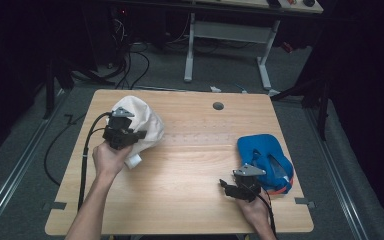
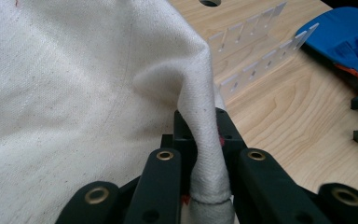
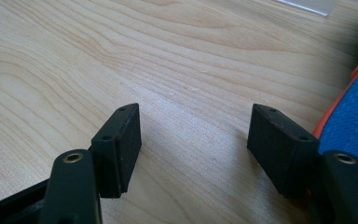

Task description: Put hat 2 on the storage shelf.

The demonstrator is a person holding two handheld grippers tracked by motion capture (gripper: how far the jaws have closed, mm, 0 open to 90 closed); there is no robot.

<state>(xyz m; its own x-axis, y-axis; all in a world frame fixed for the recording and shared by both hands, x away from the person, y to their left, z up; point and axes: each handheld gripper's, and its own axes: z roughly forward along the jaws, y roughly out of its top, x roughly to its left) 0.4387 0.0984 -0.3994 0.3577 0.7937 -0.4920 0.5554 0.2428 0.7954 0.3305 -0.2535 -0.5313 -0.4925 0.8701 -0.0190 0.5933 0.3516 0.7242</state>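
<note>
A cream cloth bag lies at the table's left side. My left gripper is shut on a rolled fold of that cloth bag; the fabric strip runs up between its two jaws. A blue cap with orange trim rests at the table's right side, and the blue cap also sits at the far right of the left gripper view. My right gripper hovers just left of the cap, near the front edge. My right gripper is open over bare wood, the blue cap touching its right jaw's outer side.
The wooden table has a round cable hole near its back edge. A clear plastic strip with slots lies across the table's middle. Black cables trail from the left gripper off the table's left side. A desk frame stands beyond.
</note>
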